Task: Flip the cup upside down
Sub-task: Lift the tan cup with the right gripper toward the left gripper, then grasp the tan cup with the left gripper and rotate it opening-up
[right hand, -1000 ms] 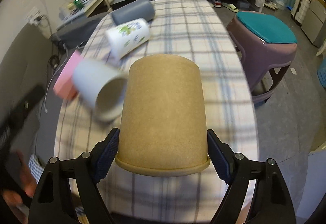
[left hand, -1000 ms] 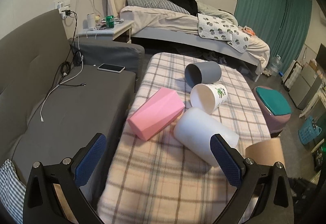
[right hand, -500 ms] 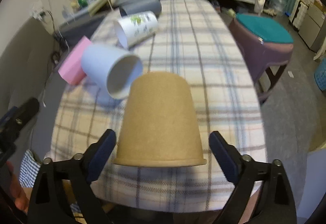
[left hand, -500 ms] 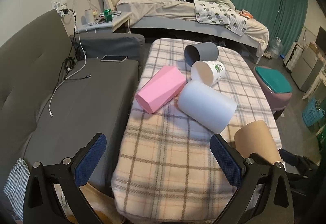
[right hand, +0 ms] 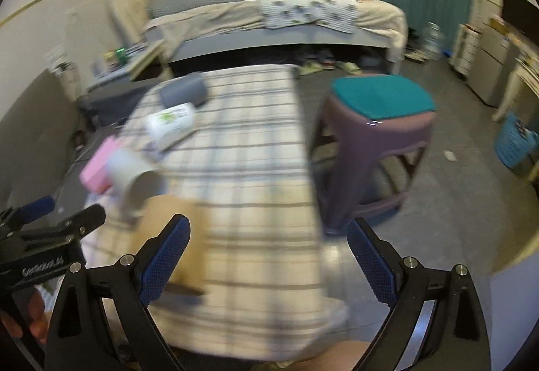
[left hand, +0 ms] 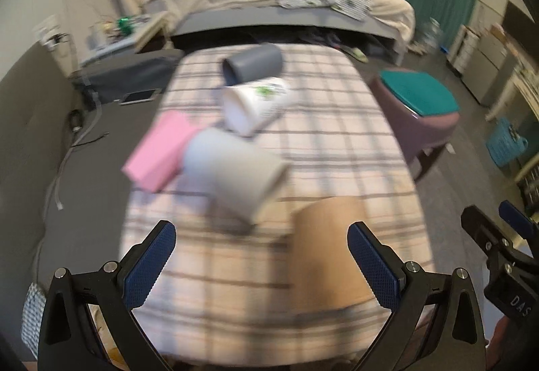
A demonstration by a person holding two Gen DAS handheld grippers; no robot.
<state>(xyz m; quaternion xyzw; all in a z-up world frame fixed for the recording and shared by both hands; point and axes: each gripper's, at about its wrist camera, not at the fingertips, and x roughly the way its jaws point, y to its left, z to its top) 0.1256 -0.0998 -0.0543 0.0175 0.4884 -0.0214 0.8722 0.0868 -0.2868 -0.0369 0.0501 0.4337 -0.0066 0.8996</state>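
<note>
A brown paper cup (left hand: 323, 249) stands upside down near the front edge of the plaid-covered table (left hand: 337, 135). It also shows, blurred, in the right wrist view (right hand: 168, 222), behind my right gripper's left finger. My left gripper (left hand: 262, 263) is open and empty, with the cup just inside its right finger. My right gripper (right hand: 269, 256) is open and empty, pulled back to the right of the cup. It also shows in the left wrist view (left hand: 498, 256).
A white cup (left hand: 235, 175), a printed white cup (left hand: 256, 104) and a grey cup (left hand: 252, 64) lie on their sides beside a pink box (left hand: 158, 148). A purple stool (right hand: 377, 142) stands right of the table, a grey sofa (left hand: 40, 142) left, a bed (left hand: 269, 0) behind.
My right gripper has let go of the brown cup and swung back to the right. The cup now stands upside down on the table. My left gripper has turned toward it.
</note>
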